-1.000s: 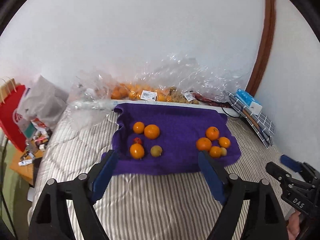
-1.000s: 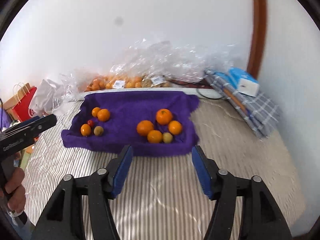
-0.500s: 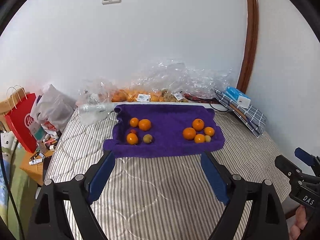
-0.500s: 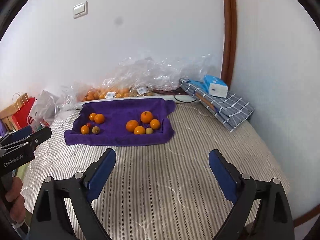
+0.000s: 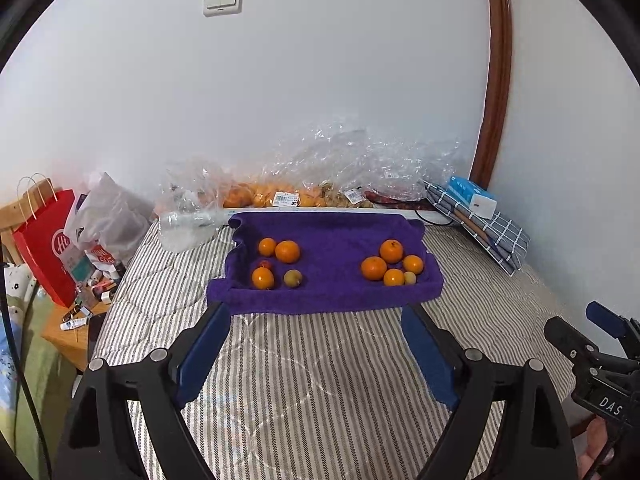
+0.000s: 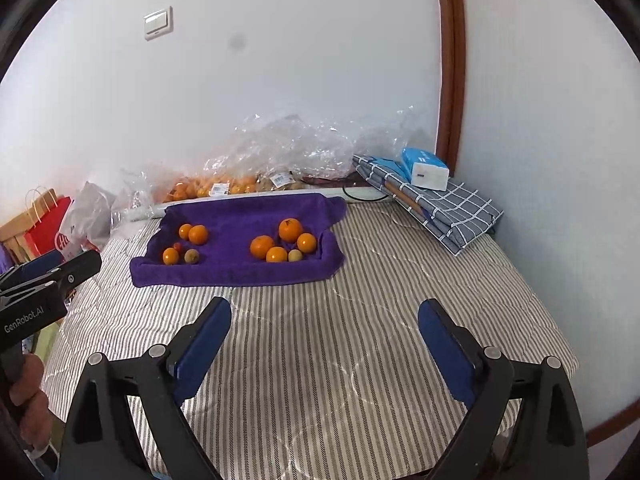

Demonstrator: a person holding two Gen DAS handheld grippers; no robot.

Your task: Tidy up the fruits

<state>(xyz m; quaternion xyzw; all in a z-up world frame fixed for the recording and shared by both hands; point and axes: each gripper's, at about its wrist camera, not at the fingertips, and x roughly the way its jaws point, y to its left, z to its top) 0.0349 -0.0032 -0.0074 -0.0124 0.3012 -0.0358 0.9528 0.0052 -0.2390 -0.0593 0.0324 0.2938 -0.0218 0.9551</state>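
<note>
On the purple towel (image 5: 332,280), spread across the striped mattress (image 5: 320,380), the fruits sit in two loose clusters: a left cluster (image 5: 276,264) of three oranges, a small red fruit and a dull yellow-green one, and a right cluster (image 5: 392,266) of four oranges with a small pale fruit at its near edge. Both groups mix kinds and sizes, so the sorting looks unfinished or between picks. The left gripper (image 5: 316,344) hangs over bare mattress just short of the towel's near edge, jaws spread and empty. The right gripper (image 6: 324,340) sits farther from the towel, also spread wide with nothing between its pads. A next pick would call for reaching forward over the towel and closing on a single fruit without nudging its touching neighbours. Behind the towel, clear plastic bags (image 5: 320,176) hold more oranges against the wall.
</note>
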